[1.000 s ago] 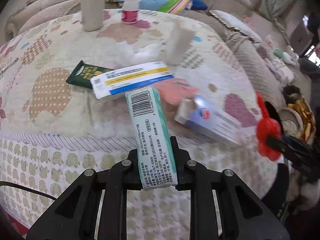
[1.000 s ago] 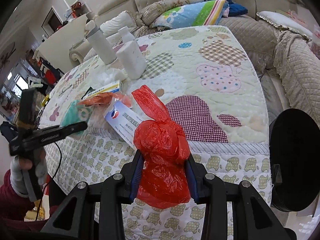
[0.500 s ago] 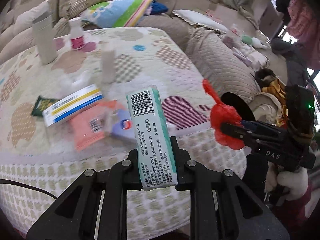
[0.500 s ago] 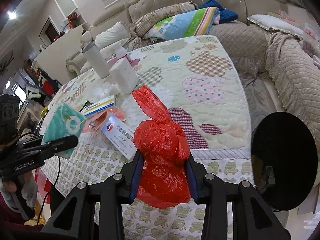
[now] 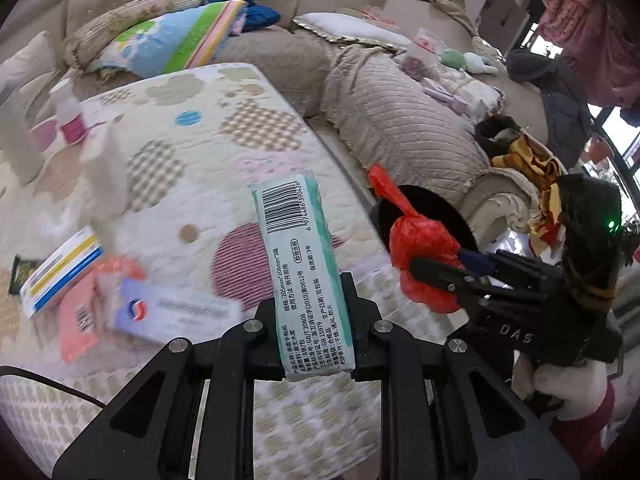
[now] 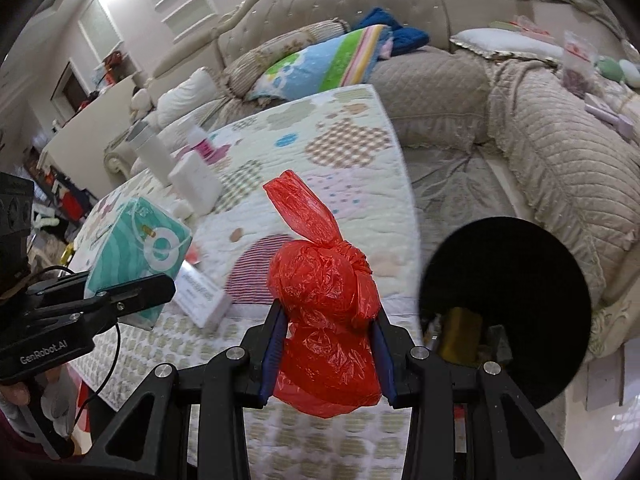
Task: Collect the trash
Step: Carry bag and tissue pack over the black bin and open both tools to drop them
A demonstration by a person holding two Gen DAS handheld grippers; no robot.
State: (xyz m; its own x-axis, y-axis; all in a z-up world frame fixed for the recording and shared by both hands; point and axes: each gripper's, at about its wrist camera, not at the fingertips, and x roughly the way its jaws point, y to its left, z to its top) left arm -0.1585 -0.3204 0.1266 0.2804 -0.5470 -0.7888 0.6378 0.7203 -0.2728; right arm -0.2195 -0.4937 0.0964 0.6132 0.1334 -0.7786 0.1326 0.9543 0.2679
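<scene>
My left gripper (image 5: 314, 328) is shut on a green tissue pack (image 5: 298, 264) that stands upright between the jaws, barcode side facing the camera; the same tissue pack (image 6: 136, 256) and left gripper (image 6: 132, 292) show at the left of the right wrist view. My right gripper (image 6: 328, 348) is shut on a knotted red plastic bag (image 6: 324, 308), also seen as the red bag (image 5: 420, 256) in the right gripper (image 5: 432, 268) to the right. Both hang over the front edge of the quilted table (image 5: 200, 184). A round black bin (image 6: 508, 312) stands right of the table, with some items inside.
On the table lie a white-blue box (image 5: 176, 312), a pink packet (image 5: 78, 320), a yellow-striped box (image 5: 60, 272), a dark green wrapper (image 5: 22, 272) and white bottles (image 6: 196, 184). A quilted sofa (image 6: 560, 152) with cushions curves behind and to the right.
Both grippers have swung right and a little up, away from the table middle. The black bin has come further into view. The grips on the tissue pack and the red bag are unchanged.
</scene>
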